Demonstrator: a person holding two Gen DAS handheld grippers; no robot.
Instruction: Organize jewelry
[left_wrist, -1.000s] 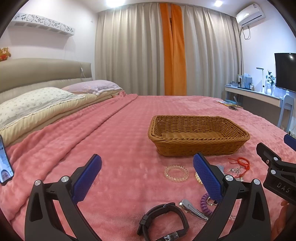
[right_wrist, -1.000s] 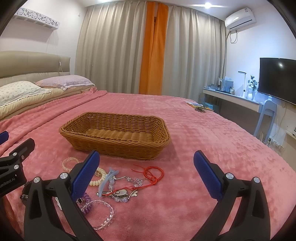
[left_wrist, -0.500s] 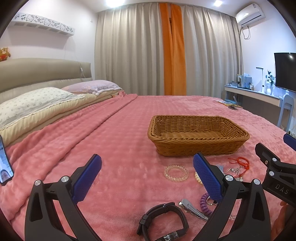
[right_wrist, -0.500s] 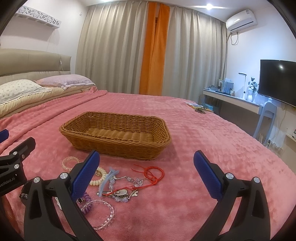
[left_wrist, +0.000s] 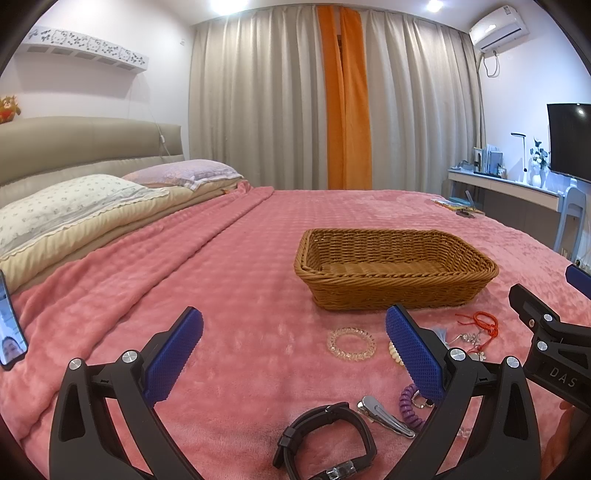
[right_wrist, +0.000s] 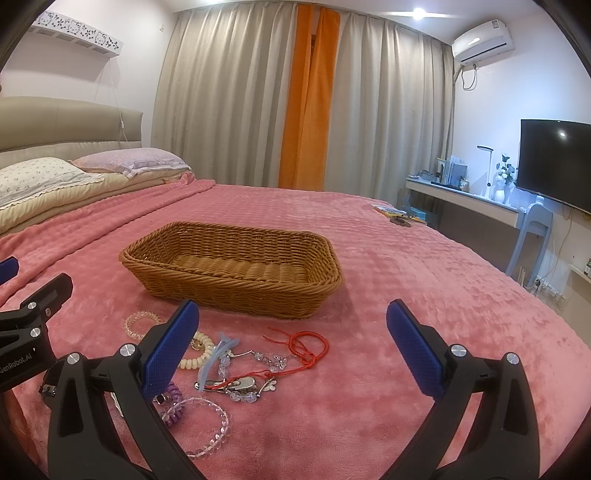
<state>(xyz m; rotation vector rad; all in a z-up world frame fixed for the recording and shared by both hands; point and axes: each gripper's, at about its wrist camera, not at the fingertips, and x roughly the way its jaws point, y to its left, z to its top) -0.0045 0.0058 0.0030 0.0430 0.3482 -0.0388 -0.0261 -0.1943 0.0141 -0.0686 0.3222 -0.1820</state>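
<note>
An empty wicker basket (left_wrist: 395, 273) (right_wrist: 232, 269) sits on the pink bedspread. In front of it lies loose jewelry: a clear coil bracelet (left_wrist: 351, 342) (right_wrist: 139, 324), a black watch (left_wrist: 325, 439), a silver hair clip (left_wrist: 384, 415), a purple coil tie (left_wrist: 408, 404) (right_wrist: 170, 402), a red cord (right_wrist: 306, 347), a cream bead bracelet (right_wrist: 199, 356), a clear bead bracelet (right_wrist: 210, 432) and a crystal chain (right_wrist: 251, 384). My left gripper (left_wrist: 293, 356) hovers open above the watch. My right gripper (right_wrist: 291, 349) is open over the red cord.
Pillows (left_wrist: 74, 206) and a headboard lie at the left. A phone (left_wrist: 11, 332) stands at the bed's left edge. A desk (right_wrist: 461, 199), a chair (right_wrist: 532, 236) and a TV (right_wrist: 554, 162) stand to the right. Curtains (left_wrist: 332, 99) hang behind.
The right wrist view has shifted slightly, with the basket a touch higher and farther right. The left gripper is nearly still. Both stay open.
</note>
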